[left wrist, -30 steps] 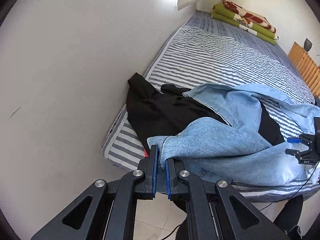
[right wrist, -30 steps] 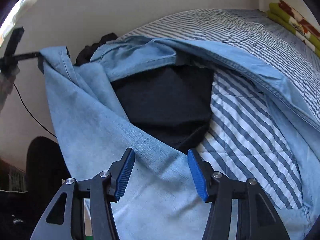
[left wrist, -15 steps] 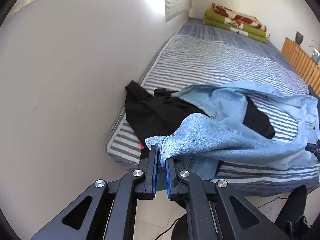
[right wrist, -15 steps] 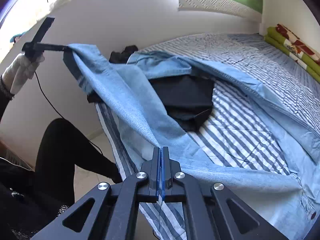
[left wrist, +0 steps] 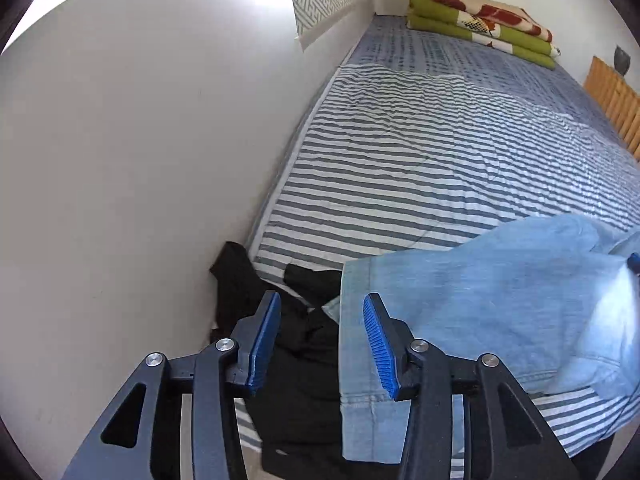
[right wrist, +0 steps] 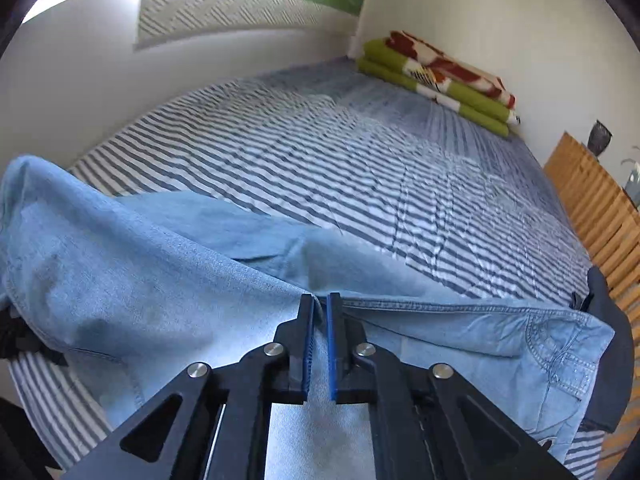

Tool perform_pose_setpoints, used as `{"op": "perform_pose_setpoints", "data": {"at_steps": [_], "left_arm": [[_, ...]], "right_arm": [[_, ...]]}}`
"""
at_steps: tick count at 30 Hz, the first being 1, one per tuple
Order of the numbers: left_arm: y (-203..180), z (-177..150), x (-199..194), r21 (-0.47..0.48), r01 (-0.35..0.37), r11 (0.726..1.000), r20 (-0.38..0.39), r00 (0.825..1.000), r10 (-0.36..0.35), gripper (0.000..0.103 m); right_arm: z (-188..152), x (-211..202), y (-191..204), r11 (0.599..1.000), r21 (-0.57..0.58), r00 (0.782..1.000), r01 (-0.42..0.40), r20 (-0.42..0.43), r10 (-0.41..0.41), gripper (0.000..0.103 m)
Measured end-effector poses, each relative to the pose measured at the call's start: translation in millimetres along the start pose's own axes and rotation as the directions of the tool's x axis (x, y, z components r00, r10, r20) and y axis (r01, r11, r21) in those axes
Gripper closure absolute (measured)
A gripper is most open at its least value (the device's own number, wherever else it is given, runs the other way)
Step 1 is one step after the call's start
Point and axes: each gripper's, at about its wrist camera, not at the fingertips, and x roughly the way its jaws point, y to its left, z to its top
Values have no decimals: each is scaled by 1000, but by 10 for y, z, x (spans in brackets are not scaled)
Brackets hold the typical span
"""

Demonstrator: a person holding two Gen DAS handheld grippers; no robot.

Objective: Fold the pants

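Light blue denim pants (left wrist: 472,312) lie across the near edge of a striped bed (left wrist: 420,152), one leg end hanging over the edge. My left gripper (left wrist: 320,344) is open above that leg end, holding nothing, its right finger over the denim hem. In the right wrist view the pants (right wrist: 152,280) spread across the bed's near side, the waistband and pocket at the right. My right gripper (right wrist: 319,344) is shut on a fold of the denim, which rises between its blue pads (right wrist: 332,344).
A black garment (left wrist: 288,344) lies bunched under and beside the pants at the bed's corner next to the white wall (left wrist: 140,160). Folded green blankets (left wrist: 480,24) sit at the far end. A wooden slatted panel (right wrist: 600,208) runs along the right.
My left gripper has let go of the pant leg and opened; the leg now lies draped over the bed edge. My right gripper stays shut on the denim and has moved forward over the bed.
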Motion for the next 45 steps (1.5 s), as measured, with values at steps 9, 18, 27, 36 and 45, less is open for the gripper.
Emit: {"op": "perform_pose_setpoints", "data": {"at_steps": [9,18,27,36,45], "left_arm": [[361,-917,585,-197,224,954,-139,957,-254,53],[185,-1171,673,-268,352,897,-71,921,-383,78],[239,-1047,191,-187,304,934,0,951,-310,99],[641,-924,-293,-205,300,932,101,953,-285,99],[351,90,-783,-130,344,930,219,925,-311,99]], "right_arm": [[-578,-407,-305,968,62,970,-244,2,245,65],[-1650,-786,-280,953,41,947,-301,-105,304,58],[-1708,-515,171,970,-117,971,-212,-135,195,54],[-1505,-843,-139,982,-38,983,-183,-35,182,101],[-949,-1435,-766,986,157,988,-49,151,25,101]]}}
